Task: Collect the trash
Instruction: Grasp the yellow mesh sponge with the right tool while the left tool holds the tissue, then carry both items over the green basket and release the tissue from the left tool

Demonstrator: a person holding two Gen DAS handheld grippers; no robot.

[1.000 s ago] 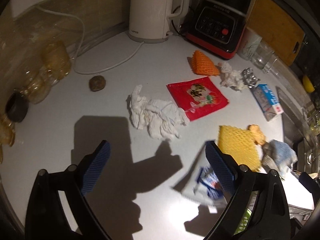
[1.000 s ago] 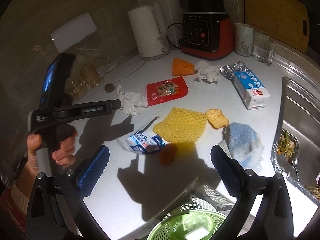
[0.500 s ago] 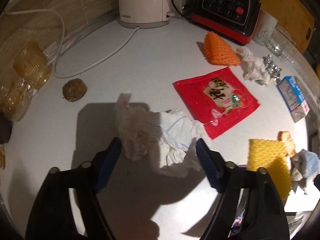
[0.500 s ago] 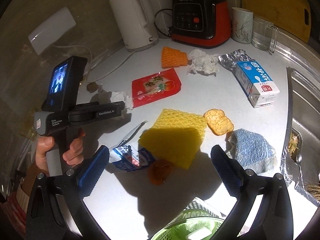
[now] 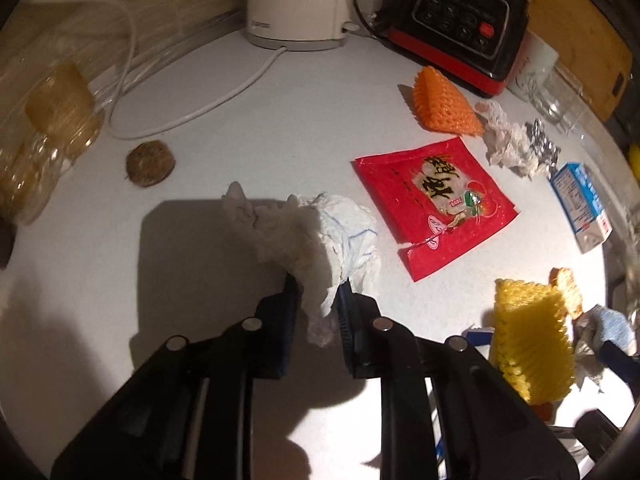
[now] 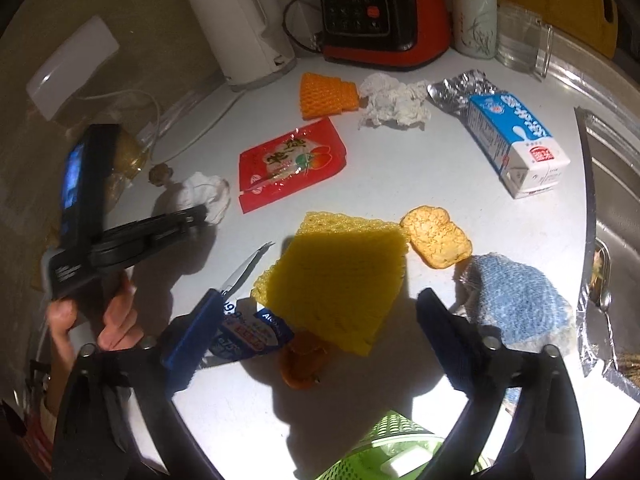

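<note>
Your left gripper (image 5: 318,286) has its fingers pinched tight on the crumpled white tissue (image 5: 320,232); most of the wad bulges out ahead of the tips, w/ a tail hanging down btwn the pads. From the right wrist cam you see that same gripper (image 6: 202,214) at the counter's left side, tips buried in the tissue (image 6: 204,196), your left hand (image 6: 108,312) on the handle.

Your right gripper (image 6: 318,316) hovers w/ fingers wide apart, nothing btwn them. It's over the yellow foam net (image 6: 336,280), which lies flat mid-counter. Just beside the net: a biscuit piece (image 6: 436,242) at its right corner, a blue-white wrapper (image 6: 252,330) under the left finger, an orange peel bit (image 6: 302,362) at its near edge. Blue cloth (image 6: 520,308) sits right of that, near the sink (image 6: 616,184).

Other trash farther back: red snack packet (image 6: 292,162) just right of the tissue, orange foam net (image 6: 326,96) touching a 2nd tissue wad (image 6: 394,104), foil (image 6: 460,88) partly under the milk carton (image 6: 516,140). Green basket (image 6: 384,448) at the near edge, below the right gripper. Kettle (image 6: 240,32) & blender (image 6: 380,12) stand along the wall.
</note>
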